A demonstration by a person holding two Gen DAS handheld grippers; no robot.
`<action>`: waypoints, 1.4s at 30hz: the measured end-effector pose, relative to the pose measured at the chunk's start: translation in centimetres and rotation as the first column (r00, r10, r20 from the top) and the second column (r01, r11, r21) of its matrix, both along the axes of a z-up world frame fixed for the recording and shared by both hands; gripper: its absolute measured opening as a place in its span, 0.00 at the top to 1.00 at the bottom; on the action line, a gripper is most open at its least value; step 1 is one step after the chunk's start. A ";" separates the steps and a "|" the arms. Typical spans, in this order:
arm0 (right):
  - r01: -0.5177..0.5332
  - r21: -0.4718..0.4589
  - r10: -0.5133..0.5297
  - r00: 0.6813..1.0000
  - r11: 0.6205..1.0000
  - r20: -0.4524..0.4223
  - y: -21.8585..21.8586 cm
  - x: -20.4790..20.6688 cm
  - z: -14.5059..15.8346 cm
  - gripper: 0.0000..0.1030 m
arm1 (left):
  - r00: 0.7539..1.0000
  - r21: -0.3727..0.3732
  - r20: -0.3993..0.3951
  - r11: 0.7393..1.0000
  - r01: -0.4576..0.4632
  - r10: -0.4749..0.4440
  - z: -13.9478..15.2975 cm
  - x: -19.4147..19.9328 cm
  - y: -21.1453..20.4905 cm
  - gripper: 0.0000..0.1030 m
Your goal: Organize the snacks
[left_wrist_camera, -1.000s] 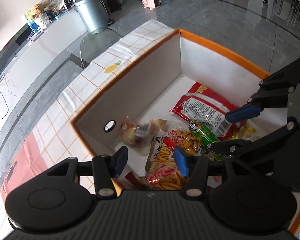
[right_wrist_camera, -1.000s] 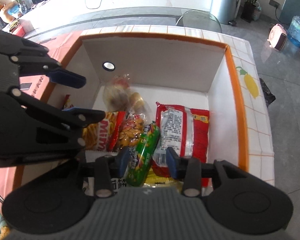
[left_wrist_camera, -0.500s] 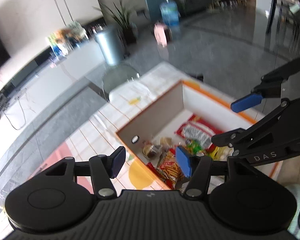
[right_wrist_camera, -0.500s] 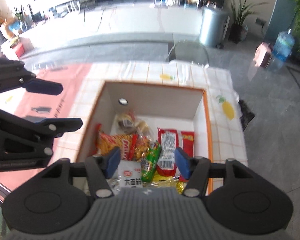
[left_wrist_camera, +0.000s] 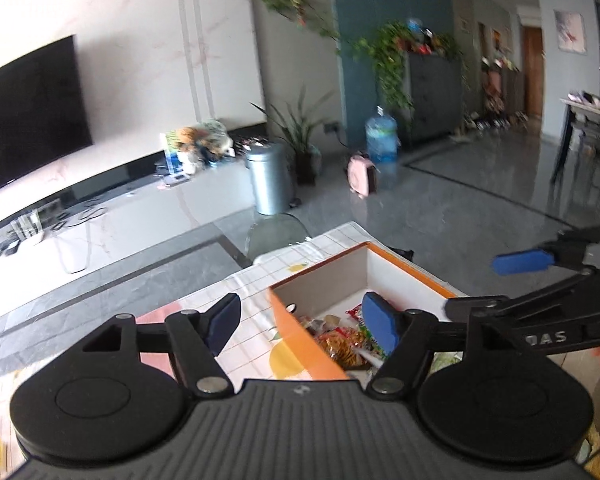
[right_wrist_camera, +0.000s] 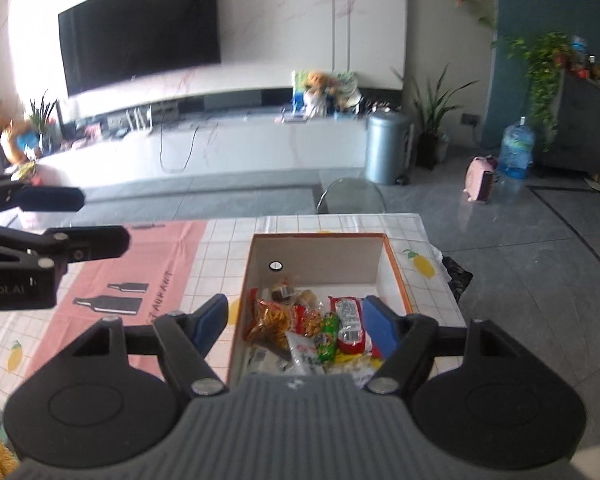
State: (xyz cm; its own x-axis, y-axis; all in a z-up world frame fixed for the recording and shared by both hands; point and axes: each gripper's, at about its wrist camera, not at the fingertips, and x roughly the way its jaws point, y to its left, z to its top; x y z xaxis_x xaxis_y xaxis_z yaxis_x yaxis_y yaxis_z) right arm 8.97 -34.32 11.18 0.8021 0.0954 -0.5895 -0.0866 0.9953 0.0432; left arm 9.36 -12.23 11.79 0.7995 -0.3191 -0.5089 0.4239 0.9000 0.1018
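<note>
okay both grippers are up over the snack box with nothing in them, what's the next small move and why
Probably set both down and stop. The left gripper and right gripper are open and empty, raised well above the orange-rimmed box. Every snack in view, such as the green sausage pack and red packet, lies inside it; none shows on the tablecloth.

You held your left hand-held gripper [left_wrist_camera: 302,322] raised and level, its two blue-padded fingers [left_wrist_camera: 378,328] spread wide apart with nothing between them. Your right hand-held gripper [right_wrist_camera: 294,322] sat at about the same height, its blue pads [right_wrist_camera: 210,320] likewise parted and gripping nothing. Each one showed in the other's camera: the right reached in from the right edge of the left wrist view, the left from the left edge of the right wrist view, so you carried them side by side, apart and not touching, both pointing forward.
</note>
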 end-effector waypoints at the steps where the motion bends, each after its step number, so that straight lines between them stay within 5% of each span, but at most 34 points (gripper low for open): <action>1: 0.013 0.007 -0.013 1.000 1.000 0.013 0.2 -1.1 -0.2 0.31 | 1.000 -0.010 0.006 1.000 -0.022 0.022 -0.2 -0.7 0.5 0.20; 14: 0.105 -0.069 -0.094 0.984 0.992 0.153 6.3 -9.8 -4.8 0.31 | 0.962 -0.044 -0.069 0.962 -0.268 0.265 -5.5 -4.9 4.6 0.15; 29: 0.086 -0.103 -0.080 0.995 0.991 0.066 8.9 -9.0 -8.9 0.31 | 0.936 -0.064 -0.218 0.953 -0.295 0.275 -10.2 -6.1 5.6 0.15; 42: 0.105 -0.075 -0.103 0.994 0.992 0.027 8.2 -8.2 -10.1 0.31 | 0.927 -0.045 -0.257 0.955 -0.294 0.273 -10.7 -5.7 5.1 0.15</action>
State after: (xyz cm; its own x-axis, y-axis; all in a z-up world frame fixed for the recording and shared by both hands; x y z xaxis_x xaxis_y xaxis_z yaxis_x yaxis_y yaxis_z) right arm 0.73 -26.12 1.05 0.8187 -0.0336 -0.5733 0.0173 0.9993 -0.0340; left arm 3.68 -7.16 1.05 0.7161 -0.1455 -0.6827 0.1520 0.9871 -0.0510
